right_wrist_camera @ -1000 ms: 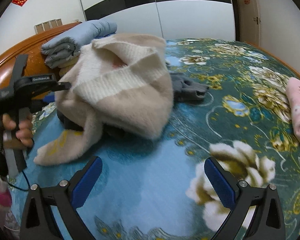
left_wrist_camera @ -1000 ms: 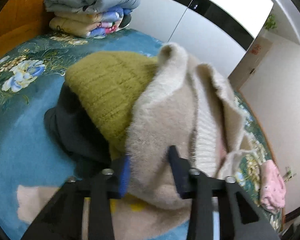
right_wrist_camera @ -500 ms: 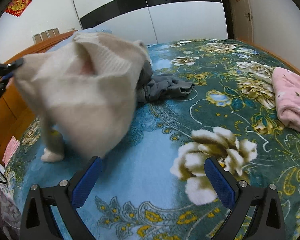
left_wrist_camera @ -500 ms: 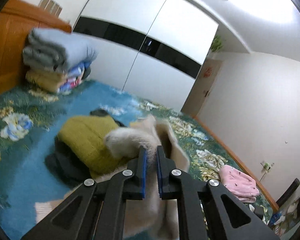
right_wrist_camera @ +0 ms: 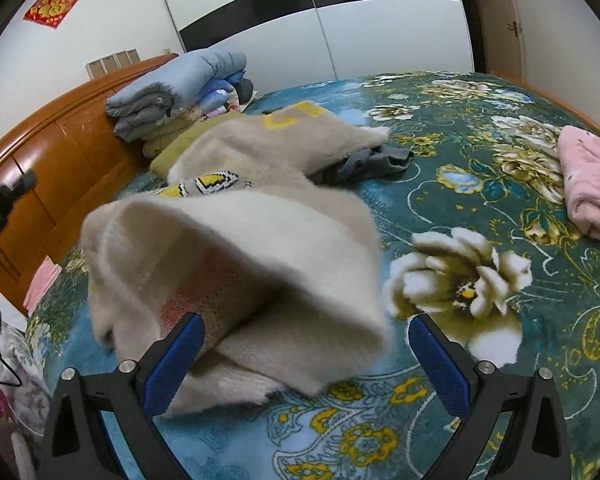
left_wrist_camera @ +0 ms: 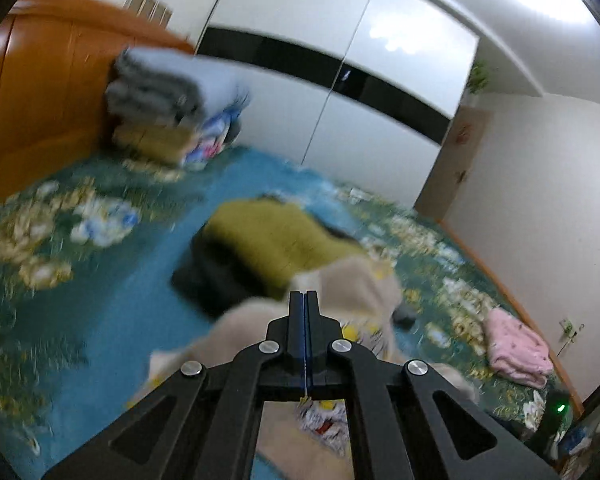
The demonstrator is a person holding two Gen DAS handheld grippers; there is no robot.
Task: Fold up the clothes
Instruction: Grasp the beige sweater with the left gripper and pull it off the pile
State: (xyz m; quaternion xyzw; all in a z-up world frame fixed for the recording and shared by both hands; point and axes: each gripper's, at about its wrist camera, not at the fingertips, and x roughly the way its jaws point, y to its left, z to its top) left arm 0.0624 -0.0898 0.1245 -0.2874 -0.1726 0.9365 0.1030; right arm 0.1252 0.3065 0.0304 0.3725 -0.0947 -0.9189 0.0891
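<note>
A fluffy beige sweater (right_wrist_camera: 236, 264) was seen heaped near the bed's (right_wrist_camera: 480, 168) foot edge, its hem lying just ahead of the wide-open right gripper (right_wrist_camera: 306, 354), while the left gripper (left_wrist_camera: 305, 300) was held pressed closed above it, apparently empty.

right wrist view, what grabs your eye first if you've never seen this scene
A fluffy cream sweater lies heaped on the floral teal bedspread, right in front of the open right hand-held gripper. Behind it sits an olive knit, with a folded pink garment off to the right.
</note>
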